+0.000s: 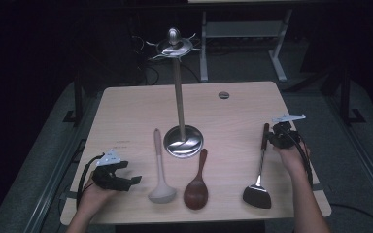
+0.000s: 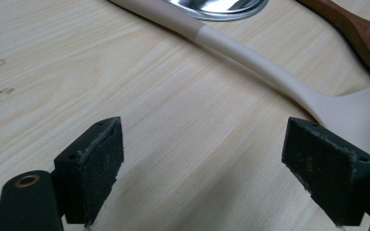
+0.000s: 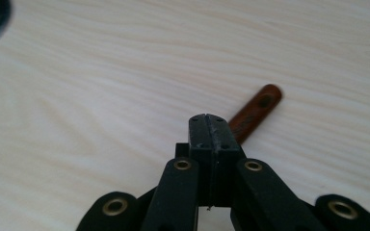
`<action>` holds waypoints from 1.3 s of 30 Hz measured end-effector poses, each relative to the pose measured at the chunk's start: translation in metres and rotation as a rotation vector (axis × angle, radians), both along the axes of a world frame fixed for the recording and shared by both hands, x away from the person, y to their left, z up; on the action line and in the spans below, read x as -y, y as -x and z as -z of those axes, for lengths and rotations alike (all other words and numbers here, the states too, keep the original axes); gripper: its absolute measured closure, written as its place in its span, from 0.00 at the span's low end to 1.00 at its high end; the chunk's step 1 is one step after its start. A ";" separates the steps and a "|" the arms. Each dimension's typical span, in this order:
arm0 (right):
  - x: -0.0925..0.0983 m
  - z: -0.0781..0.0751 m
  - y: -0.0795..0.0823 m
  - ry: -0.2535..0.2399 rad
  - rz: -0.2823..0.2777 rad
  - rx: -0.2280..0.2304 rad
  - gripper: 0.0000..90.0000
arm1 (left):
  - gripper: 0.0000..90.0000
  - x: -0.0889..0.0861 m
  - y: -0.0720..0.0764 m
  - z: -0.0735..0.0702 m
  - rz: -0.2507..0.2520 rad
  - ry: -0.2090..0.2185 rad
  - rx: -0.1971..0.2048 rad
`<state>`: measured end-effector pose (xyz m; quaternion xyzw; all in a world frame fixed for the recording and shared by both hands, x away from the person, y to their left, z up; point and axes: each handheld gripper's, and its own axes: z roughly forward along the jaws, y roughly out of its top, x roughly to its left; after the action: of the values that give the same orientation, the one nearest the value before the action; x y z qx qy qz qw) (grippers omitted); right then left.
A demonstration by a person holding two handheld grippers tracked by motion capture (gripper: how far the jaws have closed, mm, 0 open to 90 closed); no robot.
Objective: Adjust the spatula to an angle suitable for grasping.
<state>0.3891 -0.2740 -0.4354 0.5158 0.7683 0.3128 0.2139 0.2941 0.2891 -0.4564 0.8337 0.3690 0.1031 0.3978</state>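
The table [image 1: 126, 104] carries a tall metal stand [image 1: 177, 92] with hooks at its top, and every hook looks bare. Three utensils lie flat in front of it: a pale ladle [image 1: 160, 167] to the left of the stand's base, a dark wooden spoon [image 1: 198, 184] just beside that base, and a black spatula [image 1: 260, 170] with a brown wooden handle, well apart to the right. Judging from this, the work is hanging the utensils on the stand, and none is up yet, so nearly all of it is left

The right gripper [image 1: 278, 136] sits at the far end of the spatula's handle. In the right gripper view its jaws are pressed flat together with the brown handle [image 3: 256, 111] poking out beyond them; whether they pinch the handle or merely rest against it, I cannot tell. The spatula lies on the wood, not lifted

The left gripper [image 1: 121, 178] rests low near the table's front left edge, its jaws spread wide with nothing between them, the ladle's bowl [image 2: 361, 113] just beside one jaw
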 end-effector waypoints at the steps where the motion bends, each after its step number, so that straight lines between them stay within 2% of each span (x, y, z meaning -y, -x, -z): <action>1: 0.002 0.001 -0.003 -0.008 0.013 0.004 1.00 | 0.16 0.000 0.000 0.000 -0.005 0.003 0.001; 3: 0.006 0.004 -0.008 -0.016 0.040 0.008 1.00 | 0.16 -0.001 -0.001 0.000 -0.002 -0.002 0.007; 7: 0.012 0.014 -0.012 0.008 0.071 -0.002 1.00 | 0.16 -0.001 0.000 0.000 -0.009 -0.006 0.008; 10: 0.015 0.015 -0.012 -0.012 0.073 -0.013 1.00 | 0.16 -0.001 0.000 0.000 -0.012 -0.010 0.008; 15: 0.015 0.020 -0.012 -0.014 0.052 -0.034 1.00 | 0.16 -0.002 0.001 -0.001 -0.015 -0.015 0.011; 18: 0.017 0.024 -0.013 -0.048 0.043 -0.048 1.00 | 0.16 -0.002 0.000 -0.001 -0.014 -0.020 0.010; 20: 0.017 0.025 -0.013 -0.049 0.042 -0.057 1.00 | 0.16 -0.002 0.000 0.000 -0.015 -0.019 0.008; 22: 0.015 0.025 -0.013 -0.056 0.029 -0.060 1.00 | 0.16 -0.002 0.000 0.000 -0.015 -0.017 0.008; 27: 0.007 0.025 -0.014 -0.035 -0.014 -0.057 1.00 | 0.16 -0.002 -0.001 0.000 -0.015 -0.019 0.007; 32: -0.003 0.026 -0.014 -0.031 -0.048 -0.075 1.00 | 0.16 -0.002 -0.001 0.000 -0.010 -0.028 0.006; 39: -0.022 0.024 -0.013 -0.038 -0.126 -0.089 1.00 | 0.16 -0.001 -0.001 0.001 -0.015 -0.020 0.004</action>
<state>0.4017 -0.2524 -0.4593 0.4839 0.8019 0.3169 0.1495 0.2950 0.2905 -0.4573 0.8346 0.3733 0.1116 0.3895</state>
